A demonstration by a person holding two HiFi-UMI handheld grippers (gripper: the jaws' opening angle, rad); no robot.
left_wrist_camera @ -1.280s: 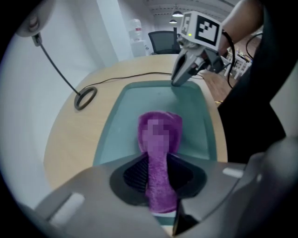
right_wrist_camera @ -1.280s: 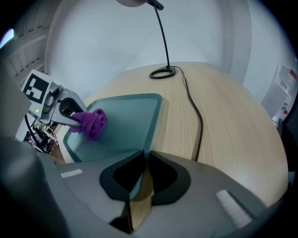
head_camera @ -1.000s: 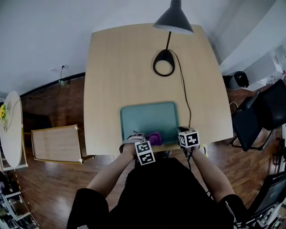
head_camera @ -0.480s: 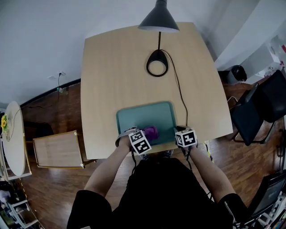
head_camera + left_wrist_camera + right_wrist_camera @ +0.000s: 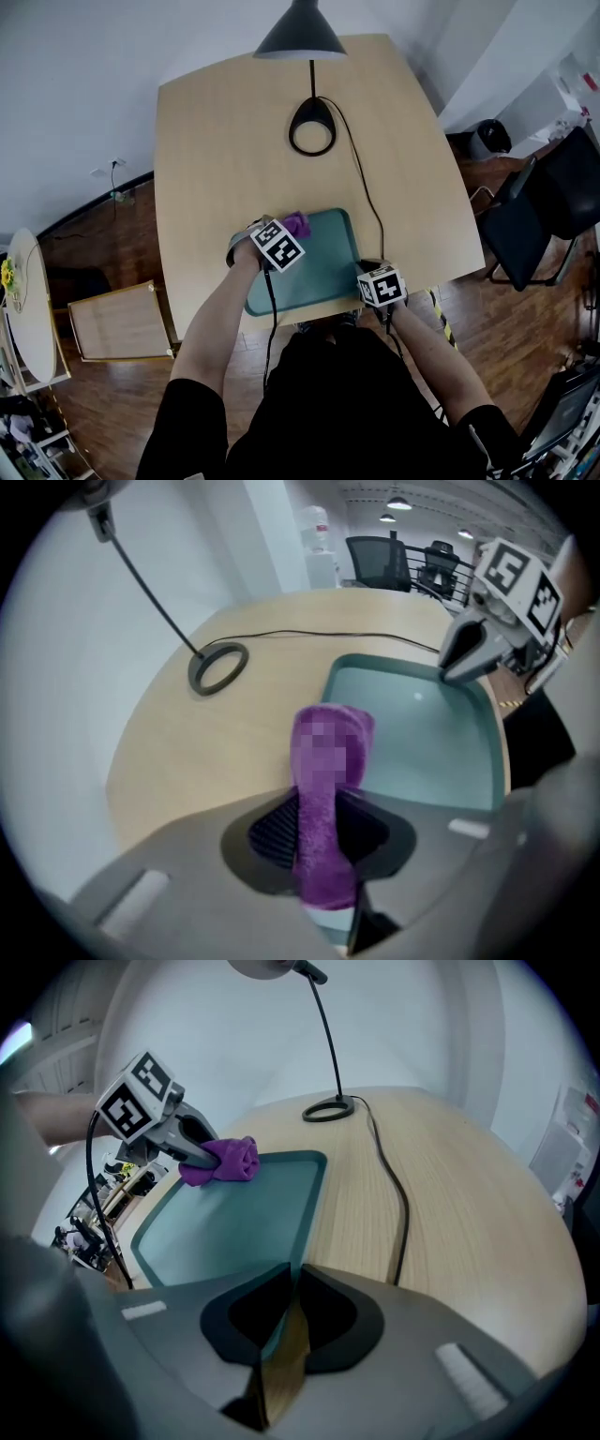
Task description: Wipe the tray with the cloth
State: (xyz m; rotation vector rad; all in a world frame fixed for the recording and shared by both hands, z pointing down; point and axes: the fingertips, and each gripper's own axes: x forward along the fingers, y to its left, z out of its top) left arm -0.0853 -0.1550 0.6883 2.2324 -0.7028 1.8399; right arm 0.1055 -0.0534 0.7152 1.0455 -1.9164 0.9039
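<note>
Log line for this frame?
left gripper: shut on cloth | cloth: at tray far edge, left side | right gripper: shut on tray near-right rim

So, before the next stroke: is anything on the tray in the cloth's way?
Nothing visible. The tray is bare; the left gripper holds the cloth at its far edge, and the right gripper pinches the near right corner.
</note>
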